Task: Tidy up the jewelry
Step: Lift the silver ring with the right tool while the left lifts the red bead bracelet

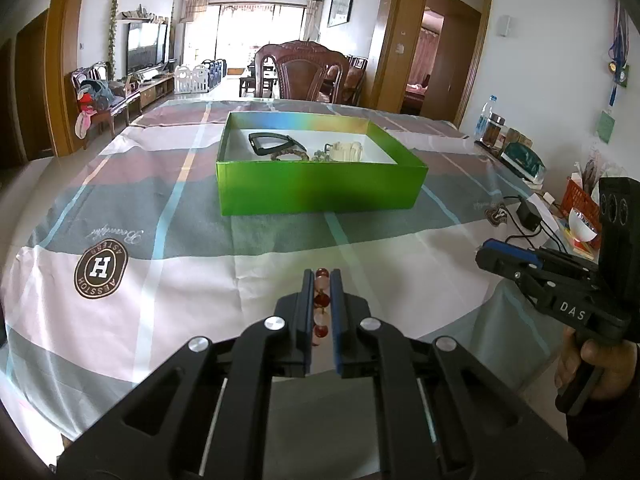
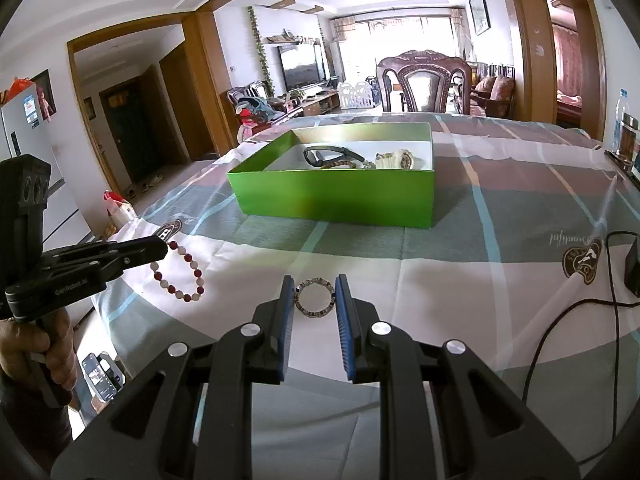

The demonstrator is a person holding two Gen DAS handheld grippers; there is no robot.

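My left gripper [image 1: 322,276] is shut on a bracelet of red and white beads [image 1: 322,300]. In the right wrist view that bead bracelet [image 2: 199,281] hangs as a loop from the left gripper [image 2: 162,246], just above the tablecloth. My right gripper [image 2: 315,292] is shut on a small ring-shaped bracelet of dark and silver stones [image 2: 304,312], held upright between the blue pads. The right gripper [image 1: 492,256] also shows at the right of the left wrist view. Further back, an open green box [image 1: 320,188] [image 2: 332,200] holds a black band [image 1: 272,142], a braided bracelet [image 1: 290,156] and a cream watch [image 1: 348,151].
A checked cloth [image 1: 120,200] covers the table. A carved wooden chair [image 1: 302,68] stands at the far side. Bottles [image 1: 486,116], an orange basket [image 1: 580,200], a black adapter with its cable [image 2: 632,268] crowd the right edge. A person's hand [image 2: 60,360] grips the left handle.
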